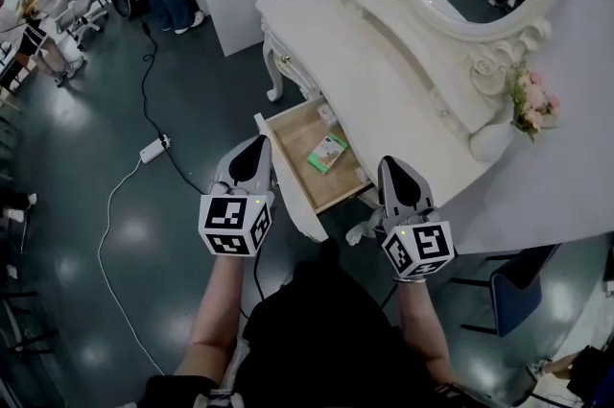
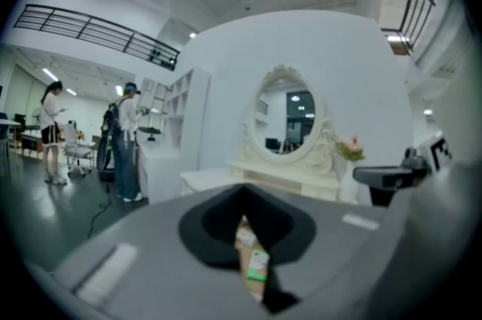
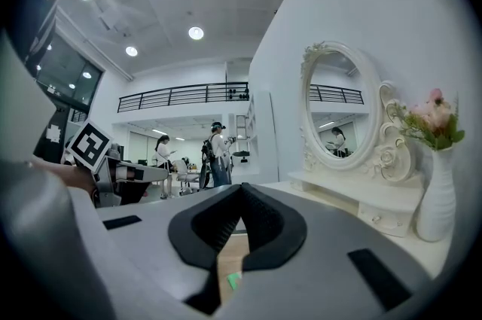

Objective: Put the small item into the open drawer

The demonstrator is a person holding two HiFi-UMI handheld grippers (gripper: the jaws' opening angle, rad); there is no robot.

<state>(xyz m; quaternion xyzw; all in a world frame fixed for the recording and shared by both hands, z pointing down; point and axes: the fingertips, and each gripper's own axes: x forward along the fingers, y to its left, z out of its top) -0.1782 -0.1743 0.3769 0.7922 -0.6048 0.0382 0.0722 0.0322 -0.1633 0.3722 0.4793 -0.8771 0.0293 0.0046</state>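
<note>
Head view has both tongs nearest the person: the left tongs and the right tongs are each pressed together on nothing. Between them, toward 12 o'clock, the drawer stands pulled out of the white counter. A small green box lies flat inside it, with a small pale item beyond. The placing step looks done. Next, I judge, both tongs need only keep clear of the drawer.
</note>
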